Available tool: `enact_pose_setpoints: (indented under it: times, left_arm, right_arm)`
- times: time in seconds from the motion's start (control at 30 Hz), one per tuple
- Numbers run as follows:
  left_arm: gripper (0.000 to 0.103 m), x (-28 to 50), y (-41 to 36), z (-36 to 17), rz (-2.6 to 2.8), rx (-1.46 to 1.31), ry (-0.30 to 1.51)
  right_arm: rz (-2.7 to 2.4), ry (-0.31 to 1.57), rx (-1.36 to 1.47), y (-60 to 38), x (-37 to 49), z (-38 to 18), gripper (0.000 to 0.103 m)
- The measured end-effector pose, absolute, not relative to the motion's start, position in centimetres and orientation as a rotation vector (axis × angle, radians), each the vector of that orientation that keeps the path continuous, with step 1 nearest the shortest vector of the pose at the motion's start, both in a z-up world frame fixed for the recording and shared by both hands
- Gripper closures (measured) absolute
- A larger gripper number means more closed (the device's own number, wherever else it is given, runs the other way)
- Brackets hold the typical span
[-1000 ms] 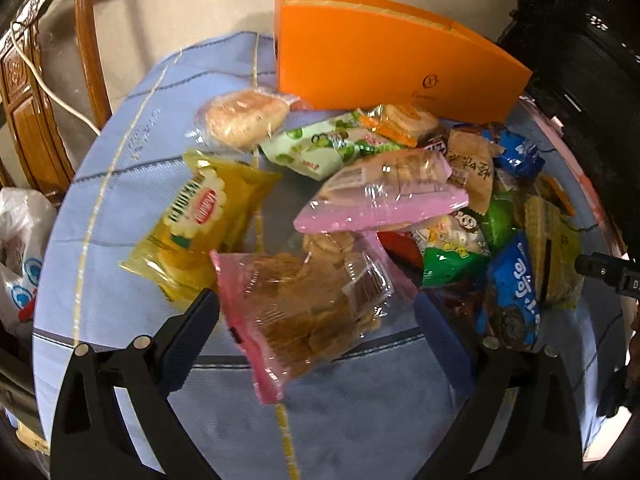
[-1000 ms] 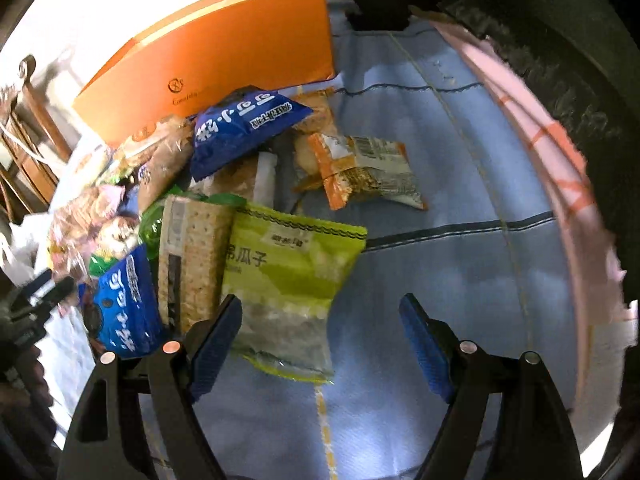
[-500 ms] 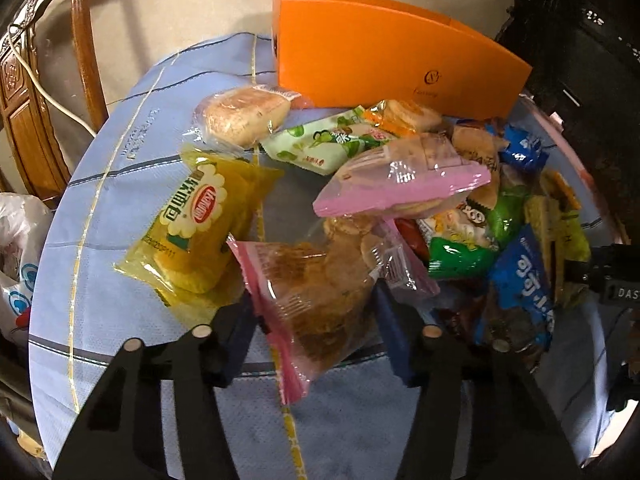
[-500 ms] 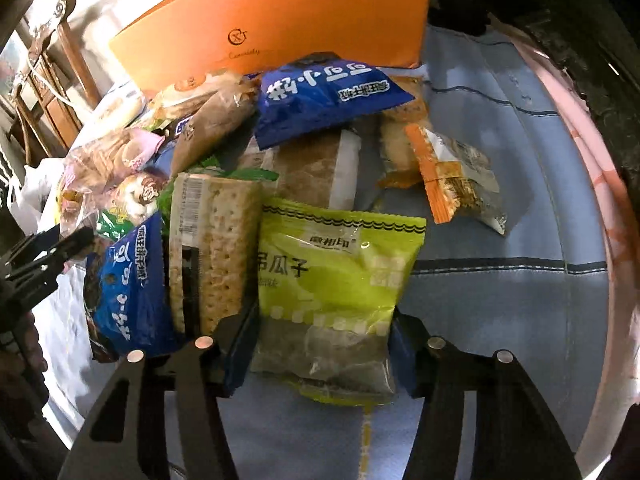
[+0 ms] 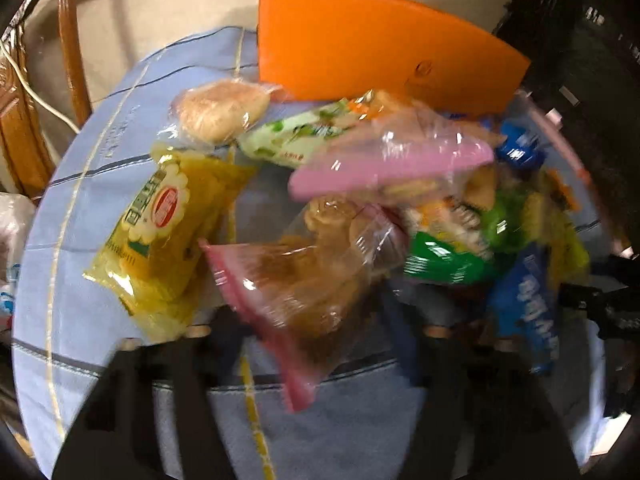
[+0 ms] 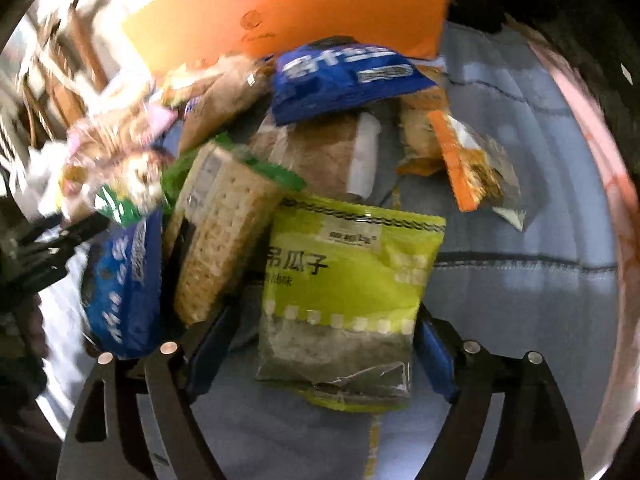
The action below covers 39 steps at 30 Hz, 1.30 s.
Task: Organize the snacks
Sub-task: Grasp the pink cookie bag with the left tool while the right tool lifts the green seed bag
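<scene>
Dim, motion-blurred, fisheye-warped edges, probably overhead light

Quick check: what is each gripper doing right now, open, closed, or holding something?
Left gripper: jaws just closing, shut on the pink-edged clear biscuit bag.
Right gripper: jaws just reopening, open around the green seed packet, not gripping it.

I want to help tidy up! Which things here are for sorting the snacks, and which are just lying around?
For the job: cookie bag, yellow packet, green seed bag, blue packet, and probably the orange box.

Just lying about: wooden chair, white cable, plastic bag.
</scene>
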State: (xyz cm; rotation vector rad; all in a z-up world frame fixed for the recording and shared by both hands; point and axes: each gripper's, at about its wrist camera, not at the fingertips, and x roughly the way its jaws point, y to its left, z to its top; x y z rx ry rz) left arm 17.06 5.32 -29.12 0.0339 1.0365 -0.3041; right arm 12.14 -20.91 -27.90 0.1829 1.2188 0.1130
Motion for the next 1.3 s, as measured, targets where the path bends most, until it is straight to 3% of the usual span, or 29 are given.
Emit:
enact_pose_setpoints:
  times: [0.03, 0.1, 0.17, 0.27, 1.1, 1.3]
  left_arm:
    - [0.065, 17.1, 5.3, -28.8, -0.321, 0.031, 1.032]
    - [0.067, 16.9, 5.1, -28.5, -0.351, 0.051, 1.027]
    - [0.068, 16.4, 4.9, -28.3, -0.376, 0.07, 1.018]
    - [0.068, 15.6, 5.0, -27.8, -0.389, 0.061, 1.002]
    - [0.068, 11.9, 8.1, -20.6, -0.418, -0.037, 0.855]
    - [0.068, 11.4, 8.8, -17.7, -0.426, -0.053, 0.793]
  right_arm:
    - [0.111, 1.208, 0.24, -21.5, 12.1, -27.9, 0.02]
    - [0.094, 1.2, 0.272, -22.1, 12.1, -27.9, 0.026]
    - [0.072, 1.197, 0.268, -22.6, 12.0, -27.8, 0.044]
    - [0.091, 1.21, 0.291, -23.7, 12.2, -27.8, 0.048]
    - [0.105, 1.066, 0.175, -23.1, 7.8, -20.3, 0.048]
    - [0.115, 0.977, 0.166, -22.9, 7.7, -16.3, 0.048]
